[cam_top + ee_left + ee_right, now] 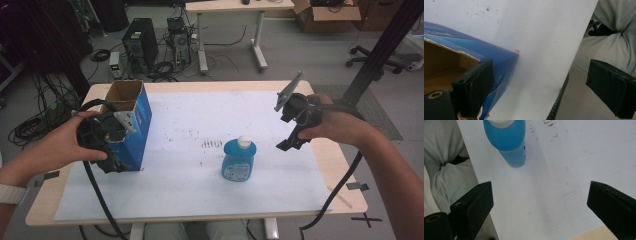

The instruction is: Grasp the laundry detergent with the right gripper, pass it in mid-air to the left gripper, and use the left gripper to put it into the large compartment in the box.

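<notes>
The left hand-held gripper (pixel 117 137) sits released against the open blue box (pixel 131 117) at the bench's (pixel 200 85) left end, one jaw at its torn rim; it should steady that wall. The blue bottle (pixel 239 159) stands upright mid-bench. The right hand-held gripper (pixel 295 125), jaws spread and empty, hovers well apart; it should approach the bottle's body squarely before closing.
</notes>
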{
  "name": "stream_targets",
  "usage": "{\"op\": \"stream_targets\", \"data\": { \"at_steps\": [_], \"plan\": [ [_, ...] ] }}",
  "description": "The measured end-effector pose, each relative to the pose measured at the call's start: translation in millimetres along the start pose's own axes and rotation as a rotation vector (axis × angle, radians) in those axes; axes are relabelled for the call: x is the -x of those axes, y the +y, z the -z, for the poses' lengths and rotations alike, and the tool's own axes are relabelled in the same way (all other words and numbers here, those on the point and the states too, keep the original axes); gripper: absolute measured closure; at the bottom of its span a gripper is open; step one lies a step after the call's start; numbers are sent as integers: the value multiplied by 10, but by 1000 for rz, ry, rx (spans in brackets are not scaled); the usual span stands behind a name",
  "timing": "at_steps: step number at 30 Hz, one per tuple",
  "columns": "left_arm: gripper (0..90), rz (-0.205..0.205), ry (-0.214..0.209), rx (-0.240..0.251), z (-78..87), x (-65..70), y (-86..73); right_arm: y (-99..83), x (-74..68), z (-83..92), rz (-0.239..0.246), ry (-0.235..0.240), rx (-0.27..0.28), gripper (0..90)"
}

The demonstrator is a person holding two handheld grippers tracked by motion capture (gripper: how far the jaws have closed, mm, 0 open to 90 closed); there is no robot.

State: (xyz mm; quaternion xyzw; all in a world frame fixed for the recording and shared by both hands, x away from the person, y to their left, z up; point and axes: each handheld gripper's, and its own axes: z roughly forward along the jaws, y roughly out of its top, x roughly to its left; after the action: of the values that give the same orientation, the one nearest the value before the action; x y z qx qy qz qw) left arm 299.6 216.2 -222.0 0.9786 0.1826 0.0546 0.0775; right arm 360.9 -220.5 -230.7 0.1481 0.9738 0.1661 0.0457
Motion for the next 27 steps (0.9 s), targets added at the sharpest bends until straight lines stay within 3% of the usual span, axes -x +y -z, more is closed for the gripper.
{"op": "stream_targets", "data": {
  "at_steps": [10,27],
  "plan": [
    [72,2,6,4,13,9,39,-78,-18,6,-20,2,21,45],
    [72,3,19,20,24,38,21,-66,-75,-105,-4,30,30,47]
  ]
}}
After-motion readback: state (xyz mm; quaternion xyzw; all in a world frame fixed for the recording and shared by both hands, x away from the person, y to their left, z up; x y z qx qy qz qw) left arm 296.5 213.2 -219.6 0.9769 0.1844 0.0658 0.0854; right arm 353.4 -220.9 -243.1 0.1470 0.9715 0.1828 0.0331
